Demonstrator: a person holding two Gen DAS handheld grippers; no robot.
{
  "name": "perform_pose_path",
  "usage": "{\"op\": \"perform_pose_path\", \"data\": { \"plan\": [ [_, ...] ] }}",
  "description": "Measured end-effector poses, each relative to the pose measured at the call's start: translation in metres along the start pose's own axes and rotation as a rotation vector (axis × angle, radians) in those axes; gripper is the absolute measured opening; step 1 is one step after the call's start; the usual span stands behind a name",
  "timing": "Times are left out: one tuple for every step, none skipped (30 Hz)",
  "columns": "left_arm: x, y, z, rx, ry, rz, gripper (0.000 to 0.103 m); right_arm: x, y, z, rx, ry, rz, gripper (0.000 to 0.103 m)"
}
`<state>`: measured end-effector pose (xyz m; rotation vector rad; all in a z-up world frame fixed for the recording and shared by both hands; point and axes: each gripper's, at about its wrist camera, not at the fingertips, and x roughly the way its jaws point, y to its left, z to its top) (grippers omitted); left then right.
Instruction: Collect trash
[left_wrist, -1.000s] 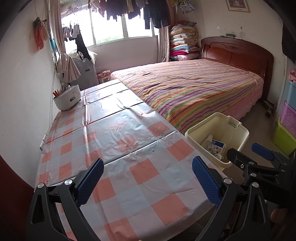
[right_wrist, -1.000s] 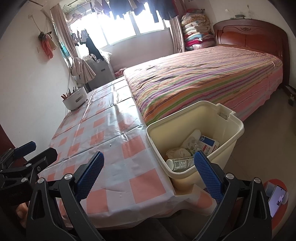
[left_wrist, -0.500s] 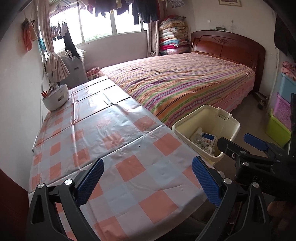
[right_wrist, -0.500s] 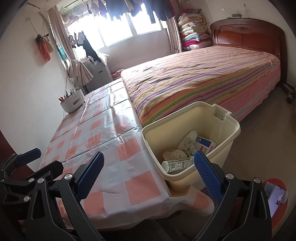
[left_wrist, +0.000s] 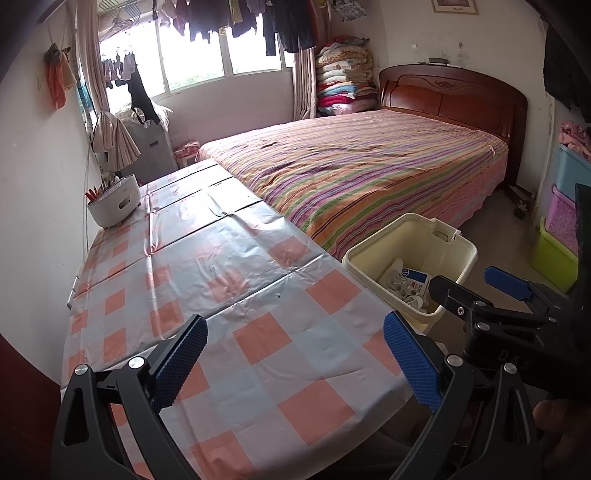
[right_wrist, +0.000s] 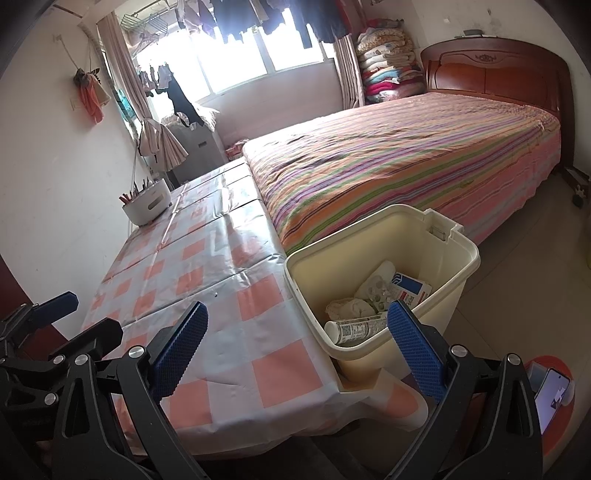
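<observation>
Starting beyond the left finger, a white holder (left_wrist: 112, 205) of red-tipped sticks is seen at the far end of the checked tablecloth (left_wrist: 207, 280), against the wall. The left gripper (left_wrist: 293, 363) is held over the near edge of the cloth with its blue pads (left_wrist: 412, 363) spread wide and nothing between them. Beyond the right finger, the cream trash bin (left_wrist: 456, 254) is placed just beside the table corner, with the striped bed (left_wrist: 369, 173) behind it. The right gripper (right_wrist: 295, 347) is likewise spread apart and empty, its right fingertip level with the bin's near rim. Inside the bin, a white tube (right_wrist: 354, 330), a crumpled wad (right_wrist: 349, 308), what appears to be a blister pack (right_wrist: 378, 290), and a blue-and-white box (right_wrist: 412, 288) are collected.
</observation>
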<state>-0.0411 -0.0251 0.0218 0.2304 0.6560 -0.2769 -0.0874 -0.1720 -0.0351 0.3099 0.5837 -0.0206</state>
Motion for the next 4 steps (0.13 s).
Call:
{"op": "perform_pose_path", "data": {
  "plan": [
    [-0.0007, -0.0004, 0.0001, 0.002, -0.002, 0.002, 0.094, -0.0001, 0.0001, 0.0, 0.0, 0.0, 0.0, 0.096],
    [-0.001, -0.0004, 0.0003, 0.004, -0.004, 0.005, 0.094, -0.0001, 0.0, 0.0, 0.0, 0.0, 0.0, 0.096],
    [-0.0014, -0.0008, 0.0004, 0.007, -0.006, 0.004, 0.094, -0.0007, 0.0006, 0.0003, -0.002, 0.0, 0.001, 0.096],
    [-0.0016, -0.0007, 0.0003, 0.006, -0.007, 0.002, 0.094, -0.001, 0.0008, 0.0008, -0.004, 0.0, 0.002, 0.096]
  ]
}}
